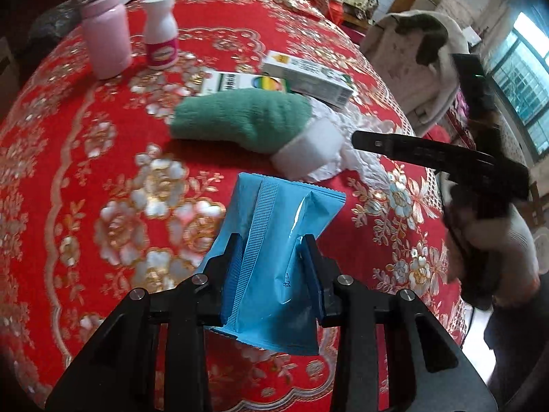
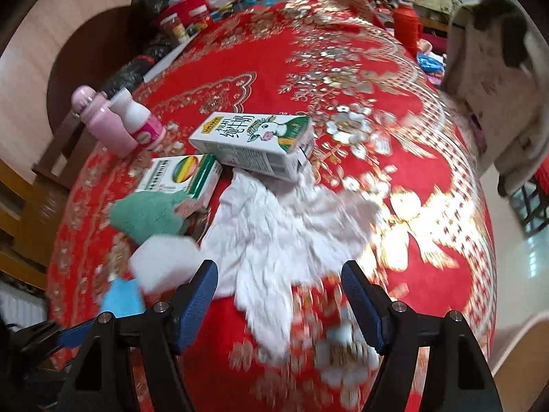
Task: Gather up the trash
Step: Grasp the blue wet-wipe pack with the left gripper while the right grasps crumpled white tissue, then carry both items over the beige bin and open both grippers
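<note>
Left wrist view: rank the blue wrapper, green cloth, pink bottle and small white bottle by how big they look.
1. blue wrapper, though it sits nearest the camera in the left gripper, so that inflates it
2. green cloth
3. pink bottle
4. small white bottle

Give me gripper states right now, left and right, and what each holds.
Left gripper: closed on the blue wrapper, lifted off the tablecloth.
Right gripper: open, holding nothing, above the crumpled white paper.
</note>
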A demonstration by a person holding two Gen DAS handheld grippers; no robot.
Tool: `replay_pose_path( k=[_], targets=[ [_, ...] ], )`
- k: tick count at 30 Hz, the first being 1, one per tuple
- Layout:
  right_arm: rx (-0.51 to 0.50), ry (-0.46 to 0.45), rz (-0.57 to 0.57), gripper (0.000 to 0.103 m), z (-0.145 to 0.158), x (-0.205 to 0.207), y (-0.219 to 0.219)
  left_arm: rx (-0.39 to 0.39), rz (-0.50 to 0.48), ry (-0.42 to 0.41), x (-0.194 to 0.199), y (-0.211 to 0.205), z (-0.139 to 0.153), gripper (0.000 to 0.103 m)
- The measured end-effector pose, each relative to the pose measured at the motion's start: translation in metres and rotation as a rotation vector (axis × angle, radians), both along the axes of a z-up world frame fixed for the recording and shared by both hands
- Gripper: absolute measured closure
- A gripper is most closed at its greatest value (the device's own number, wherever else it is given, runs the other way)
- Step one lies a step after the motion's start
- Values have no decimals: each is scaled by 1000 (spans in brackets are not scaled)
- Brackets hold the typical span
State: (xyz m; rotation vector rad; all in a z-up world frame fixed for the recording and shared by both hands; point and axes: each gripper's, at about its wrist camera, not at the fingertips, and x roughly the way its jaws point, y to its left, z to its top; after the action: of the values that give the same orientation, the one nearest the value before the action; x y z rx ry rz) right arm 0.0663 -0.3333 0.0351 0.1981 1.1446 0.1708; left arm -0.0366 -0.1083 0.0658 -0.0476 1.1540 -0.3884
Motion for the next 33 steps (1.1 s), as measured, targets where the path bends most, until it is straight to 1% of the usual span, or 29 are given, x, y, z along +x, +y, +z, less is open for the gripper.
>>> replay_pose_path(
  k=[3, 5, 6, 7, 8, 10, 12, 16, 23, 29, 33],
  targets=[
    [-38, 10, 12, 31, -9, 12, 8, -6, 17, 7, 1, 10, 0, 70],
    [-38, 15, 3, 34, -14, 14, 8, -14, 27, 16, 2, 15, -2, 70],
    [-45, 8, -8, 44, -16, 13, 9, -16, 31, 19, 2, 17, -3, 70],
    [-62, -4, -14, 60, -15, 12, 9, -17, 32, 20, 2, 16, -4, 70],
    [-67, -12, -12, 66, -15, 11, 9, -20, 32, 21, 2, 17, -4, 70],
    [-44, -12, -18, 86, -15, 6, 4, -23, 29, 22, 3, 15, -5, 70],
    [-5, -9, -33, 88, -12, -1, -3, -25, 22, 20, 2, 12, -4, 70],
    [33, -31, -47, 89, 2, -27, -12, -32, 0, 19, -1, -1, -2, 70],
    [21, -60, -58, 89, 20, -81, -28, -38, -51, 17, -12, -34, 1, 70],
    [21, -74, -97, 89, 32, -118, -56, -42, -99, 12, -22, -68, 4, 70],
    [14, -83, -128, 89, 40, -136, -76, -46, -134, 6, -30, -91, 7, 70]
  ],
)
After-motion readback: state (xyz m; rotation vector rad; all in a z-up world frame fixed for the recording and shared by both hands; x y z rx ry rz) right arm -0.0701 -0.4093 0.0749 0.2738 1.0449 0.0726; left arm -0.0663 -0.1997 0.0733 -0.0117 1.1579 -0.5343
